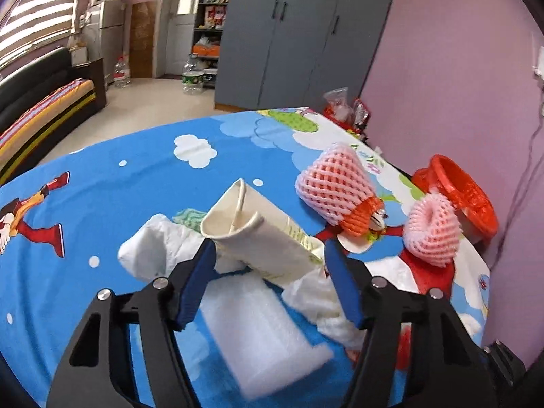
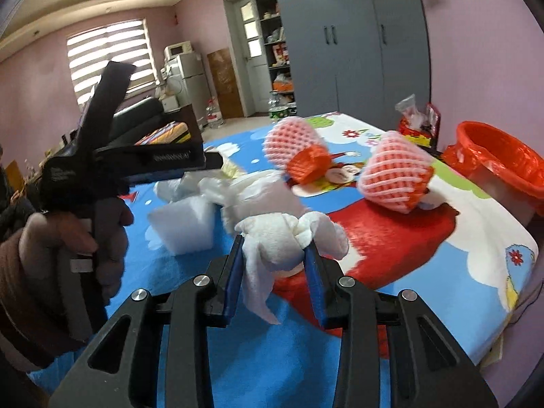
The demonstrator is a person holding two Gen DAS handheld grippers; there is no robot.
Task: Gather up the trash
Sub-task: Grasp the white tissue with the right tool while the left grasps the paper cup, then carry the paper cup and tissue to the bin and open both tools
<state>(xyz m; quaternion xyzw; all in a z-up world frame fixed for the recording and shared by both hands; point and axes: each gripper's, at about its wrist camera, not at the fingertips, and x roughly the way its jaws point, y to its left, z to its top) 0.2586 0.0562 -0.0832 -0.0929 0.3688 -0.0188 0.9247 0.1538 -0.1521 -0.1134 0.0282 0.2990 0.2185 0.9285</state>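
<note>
The counter [image 1: 102, 176], under a blue cartoon cloth, ends at the pink wall on the right, where an orange-lined bin [image 2: 503, 156] stands at its edge; its left half lies open. No lettering is legible. The left hand-held gripper [image 1: 268, 251], spread, brackets a flattened paper cup [image 1: 258, 234]. The right hand-held gripper [image 2: 275, 255] pinches a crumpled tissue [image 2: 282, 238].

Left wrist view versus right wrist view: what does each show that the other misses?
Only the left wrist view shows the flattened white paper cup between the left gripper's open jaws. Only the right wrist view shows the crumpled white tissue wad clamped by the right gripper, and the hand holding the other gripper. Both share two pink foam fruit nets, the white foam block and the orange-lined bin.
</note>
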